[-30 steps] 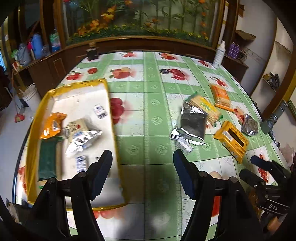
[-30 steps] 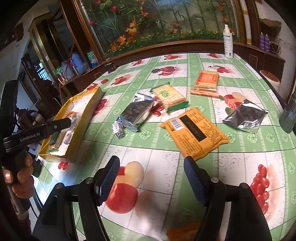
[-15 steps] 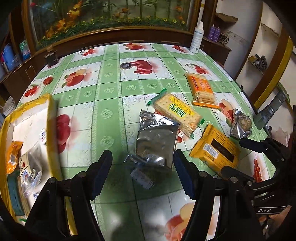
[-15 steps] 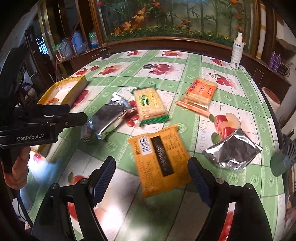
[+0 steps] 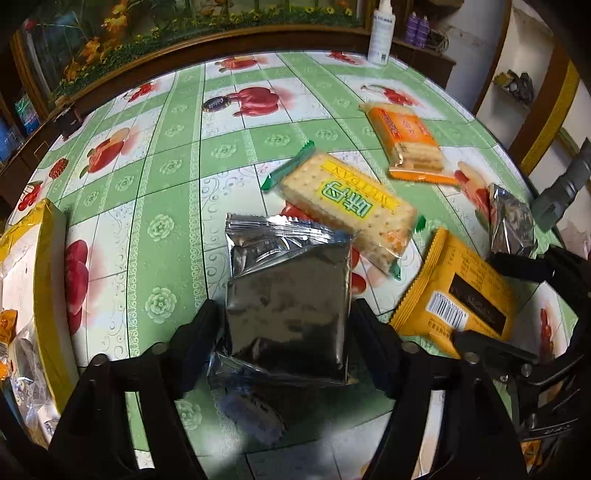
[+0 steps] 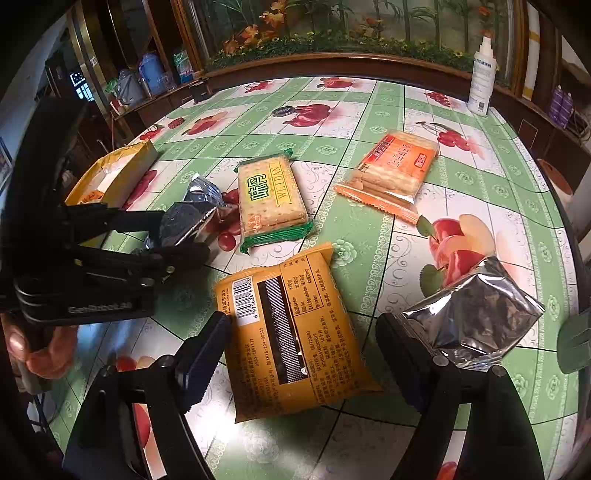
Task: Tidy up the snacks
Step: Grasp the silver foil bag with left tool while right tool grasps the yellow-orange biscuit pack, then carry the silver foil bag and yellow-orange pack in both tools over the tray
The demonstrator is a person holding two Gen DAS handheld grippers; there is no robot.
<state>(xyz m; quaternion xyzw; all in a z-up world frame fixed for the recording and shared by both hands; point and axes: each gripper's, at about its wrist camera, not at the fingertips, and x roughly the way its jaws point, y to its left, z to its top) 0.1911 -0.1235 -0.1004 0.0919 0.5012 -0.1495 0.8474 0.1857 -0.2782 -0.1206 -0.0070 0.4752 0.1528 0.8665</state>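
The silver foil packet (image 5: 288, 306) is straddled by the opening left gripper (image 5: 284, 325); the orange packet (image 6: 291, 336) lies between the right gripper (image 6: 303, 350), likewise widening (neither pressed), readying transfer to the yellow tray (image 5: 48, 266).

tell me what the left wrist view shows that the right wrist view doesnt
Only the left wrist view shows the small grey packet lying under the dark foil pack, which sits between the opening jaws of the left gripper, and the snacks piled inside the yellow tray.

Only the right wrist view shows the hand holding the left gripper, and the jugs on the side shelf.

Both show the green cracker pack, the orange biscuit pack, the yellow pack, the silver pouch and the white bottle.
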